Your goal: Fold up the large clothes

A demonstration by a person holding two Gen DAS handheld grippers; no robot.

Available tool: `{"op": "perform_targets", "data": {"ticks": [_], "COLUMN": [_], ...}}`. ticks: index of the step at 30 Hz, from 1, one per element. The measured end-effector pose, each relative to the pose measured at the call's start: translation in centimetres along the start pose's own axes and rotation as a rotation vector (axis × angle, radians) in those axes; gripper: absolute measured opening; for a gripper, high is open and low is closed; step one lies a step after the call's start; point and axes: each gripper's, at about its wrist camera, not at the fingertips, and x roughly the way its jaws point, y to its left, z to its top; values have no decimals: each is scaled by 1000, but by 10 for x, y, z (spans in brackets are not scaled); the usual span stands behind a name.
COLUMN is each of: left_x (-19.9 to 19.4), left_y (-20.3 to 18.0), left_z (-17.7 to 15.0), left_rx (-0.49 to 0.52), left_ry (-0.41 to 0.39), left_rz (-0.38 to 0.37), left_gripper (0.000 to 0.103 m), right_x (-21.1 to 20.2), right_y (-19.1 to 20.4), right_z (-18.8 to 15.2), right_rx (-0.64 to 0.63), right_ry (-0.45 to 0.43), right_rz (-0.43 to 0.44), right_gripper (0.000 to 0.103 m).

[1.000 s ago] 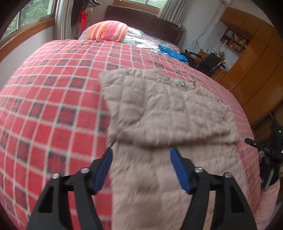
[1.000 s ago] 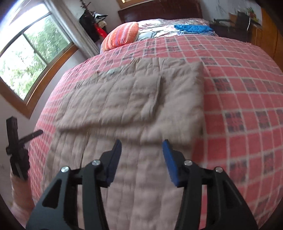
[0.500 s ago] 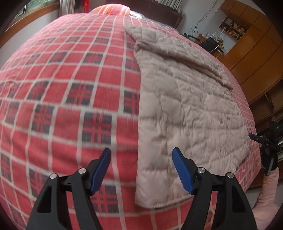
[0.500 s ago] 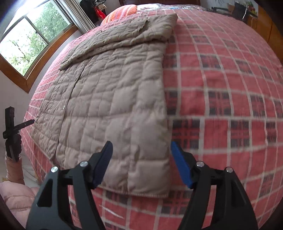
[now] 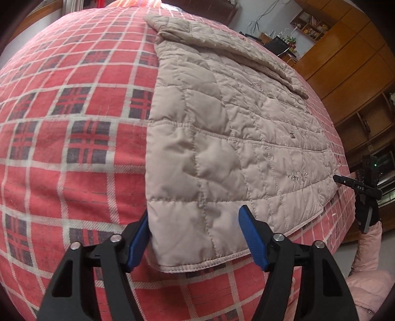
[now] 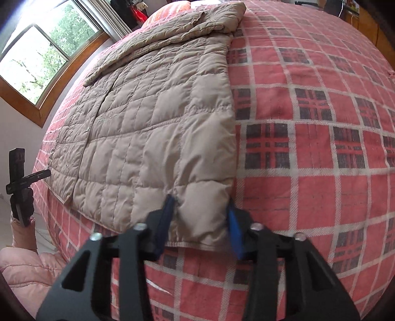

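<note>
A beige quilted jacket (image 5: 234, 128) lies flat on a red plaid bedspread (image 5: 74, 123), with its sleeves folded across its far end. My left gripper (image 5: 195, 222) is open and straddles the near left hem corner, the fabric lying between its blue pads (image 5: 251, 234). In the right wrist view the same jacket (image 6: 153, 118) fills the left half. My right gripper (image 6: 200, 206) sits around the near right hem corner, jaws narrowed against the puffy fabric with a wide gap still between them.
Wooden wardrobes (image 5: 345, 61) stand past the bed's right side. A window (image 6: 37, 61) lies to the left. A striped pillow (image 6: 167, 12) sits at the headboard end. A gloved hand in a pink sleeve (image 6: 22, 222) holds the other gripper's handle at the bed's edge.
Both grippers have dropped from above the jacket's middle to its near hem corners. The right jaws have narrowed around the corner fabric. The left jaws keep the same width.
</note>
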Motion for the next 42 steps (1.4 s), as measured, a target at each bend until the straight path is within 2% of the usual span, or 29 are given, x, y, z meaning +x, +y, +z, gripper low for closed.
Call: {"op": "perform_targets", "data": {"ticks": [1, 3, 4, 6, 9, 17, 26, 31, 35, 42], "left_x": [0, -1, -3, -9, -22, -67, -95, -106, -105, -69], "left_y": [0, -2, -3, -4, -12, -33, -59, -64, -52, -25], "left_z": [0, -1, -1, -1, 1, 24, 67, 116, 167, 249], "left_rx": [0, 5, 4, 0, 17, 81, 148, 149, 92, -15], "left_ry": [1, -4, -9, -25, -62, -192, -296, -368, -410, -419], "left_rz": [13, 40, 41, 32, 19, -22, -12, 6, 1, 54], "left_gripper": [57, 40, 35, 21, 15, 11, 11, 11, 11, 11], "right_x": [-1, -3, -5, -10, -24, -66, -92, -102, -100, -68], "right_y": [1, 4, 6, 11, 15, 23, 36, 32, 23, -1], "right_z": [-1, -2, -2, -3, -1, 21, 60, 111, 159, 249], "right_rx": [-6, -16, -19, -28, -27, -37, -88, -56, -16, 75], "right_ry": [-7, -22, -30, -51, -99, -217, -276, -315, -317, -284], "right_rz": [4, 11, 14, 18, 54, 98, 100, 113, 116, 116], "right_gripper": [23, 16, 12, 9, 7, 6, 6, 6, 6, 6]}}
